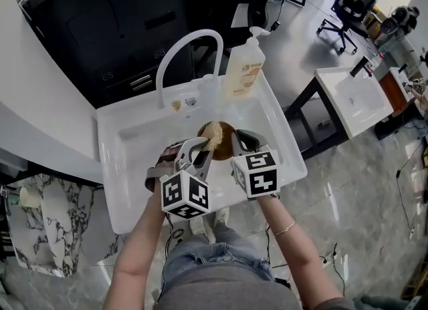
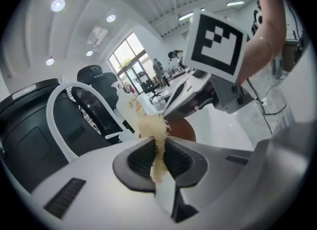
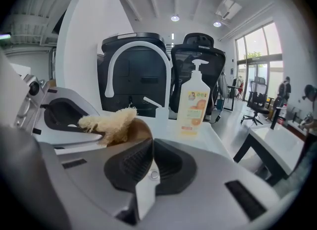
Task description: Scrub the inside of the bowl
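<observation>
A brown bowl [image 1: 223, 148] sits tilted over the white sink basin [image 1: 134, 148]. My right gripper [image 1: 239, 141] holds it from the right side; in the right gripper view the bowl's rim [image 3: 141, 130] runs in between the shut jaws of that gripper [image 3: 150, 158]. My left gripper [image 1: 203, 149] is shut on a beige fibrous scrubber [image 1: 212, 133]. The scrubber [image 2: 154, 134] sticks out past the left gripper's jaws [image 2: 159, 158] and rests inside the bowl [image 2: 184, 130]. From the right gripper view, the scrubber [image 3: 112, 122] lies against the bowl's inner wall.
A white arched faucet [image 1: 190, 47] stands at the sink's back edge, with a soap pump bottle [image 1: 243, 68] to its right. A black cabinet lies behind the sink. A second white sink [image 1: 353, 96] and an office chair [image 1: 348, 8] stand further right.
</observation>
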{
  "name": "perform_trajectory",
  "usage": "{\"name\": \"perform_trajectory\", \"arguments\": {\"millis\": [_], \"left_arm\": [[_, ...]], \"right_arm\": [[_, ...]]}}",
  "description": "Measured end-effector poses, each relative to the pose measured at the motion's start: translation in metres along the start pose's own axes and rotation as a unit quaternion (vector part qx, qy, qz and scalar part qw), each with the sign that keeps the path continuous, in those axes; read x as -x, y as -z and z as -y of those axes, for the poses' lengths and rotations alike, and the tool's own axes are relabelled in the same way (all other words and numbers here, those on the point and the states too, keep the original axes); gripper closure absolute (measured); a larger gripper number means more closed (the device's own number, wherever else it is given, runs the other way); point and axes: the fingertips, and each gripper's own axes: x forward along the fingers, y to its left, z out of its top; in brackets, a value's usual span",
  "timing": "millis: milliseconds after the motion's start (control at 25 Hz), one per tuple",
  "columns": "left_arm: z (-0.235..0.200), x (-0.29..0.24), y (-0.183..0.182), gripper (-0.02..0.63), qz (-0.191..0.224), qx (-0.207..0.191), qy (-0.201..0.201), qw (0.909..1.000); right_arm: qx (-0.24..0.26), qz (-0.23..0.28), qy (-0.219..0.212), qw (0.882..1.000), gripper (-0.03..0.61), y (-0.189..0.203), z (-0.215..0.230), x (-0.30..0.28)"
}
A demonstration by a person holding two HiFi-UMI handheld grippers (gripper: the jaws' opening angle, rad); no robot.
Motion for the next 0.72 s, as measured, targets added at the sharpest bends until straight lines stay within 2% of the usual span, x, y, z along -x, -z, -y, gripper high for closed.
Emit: {"name": "perform_trajectory", "arguments": {"millis": [200, 360, 520, 720], "left_arm": [[0.021, -0.012, 0.011, 0.569, -0.052, -0.039, 0.023, 0.9976], [0.031, -0.019, 0.021, 0.569, -0.078, -0.037, 0.044, 0.9953], [0.035, -0.024, 0.029, 0.569, -0.097, -0.001, 0.067, 0.9930], [0.042, -0.030, 0.035, 0.569, -0.101, 0.055, 0.110, 0.9872]], "right_arm": [[0.019, 0.000, -0.002, 1.000, 0.557, 0.001, -0.012, 0.000], [0.040, -0.001, -0.009, 0.999, 0.557, -0.002, -0.024, -0.001], [0.064, -0.004, -0.014, 0.998, 0.555, 0.000, -0.031, -0.004], [0.076, -0.005, -0.027, 0.997, 0.555, 0.002, -0.036, -0.006]]}}
